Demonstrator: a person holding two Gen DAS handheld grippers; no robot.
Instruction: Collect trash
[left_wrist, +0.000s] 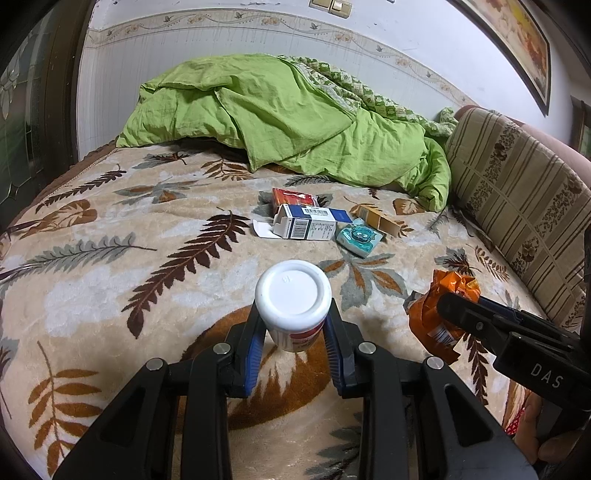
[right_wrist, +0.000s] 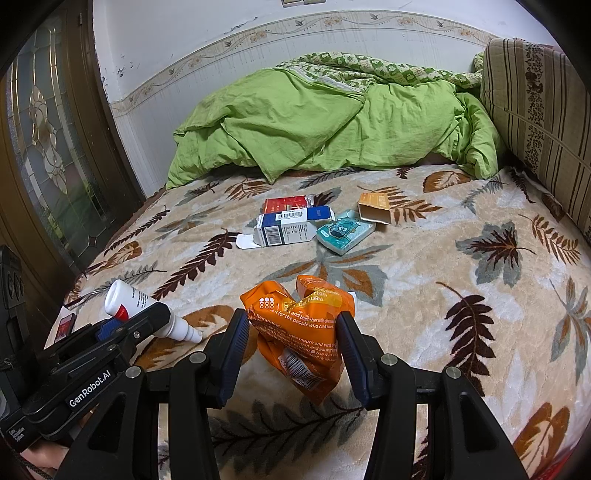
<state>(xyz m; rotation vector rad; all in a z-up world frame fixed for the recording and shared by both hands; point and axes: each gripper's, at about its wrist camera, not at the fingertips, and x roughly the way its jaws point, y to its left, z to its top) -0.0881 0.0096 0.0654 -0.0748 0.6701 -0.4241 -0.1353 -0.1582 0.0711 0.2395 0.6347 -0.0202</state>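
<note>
Trash in our claws: a white spray bottle (left_wrist: 293, 295) and a crumpled orange wrapper (right_wrist: 301, 332), both held above the bed
Left claw (left_wrist: 293, 325): pinching the white spray bottle by its body between the blue pads — the flat base faces the left wrist camera
Bottle from the right wrist view: we see it (right_wrist: 144, 306) tilted, nozzle end pointing down toward the leaf-print blanket (right_wrist: 461, 280)
Right claw (right_wrist: 291, 339): pressed onto the orange wrapper, one finger on each side of the bunched foil
Wrapper from the left wrist view: it (left_wrist: 437, 314) sits to the right of the bottle, apart from it
Trash left on the bed: a blue-and-white carton (right_wrist: 286, 227) with an open flap, a red box (right_wrist: 286, 203) just behind it, a teal packet (right_wrist: 345, 230) beside the carton, and an open orange box (right_wrist: 375, 207) near the packet
Behind the pile: a rumpled green duvet (right_wrist: 314, 125) against the wall
Right edge: a striped cushion (right_wrist: 535, 107) — upright along the bedside
</note>
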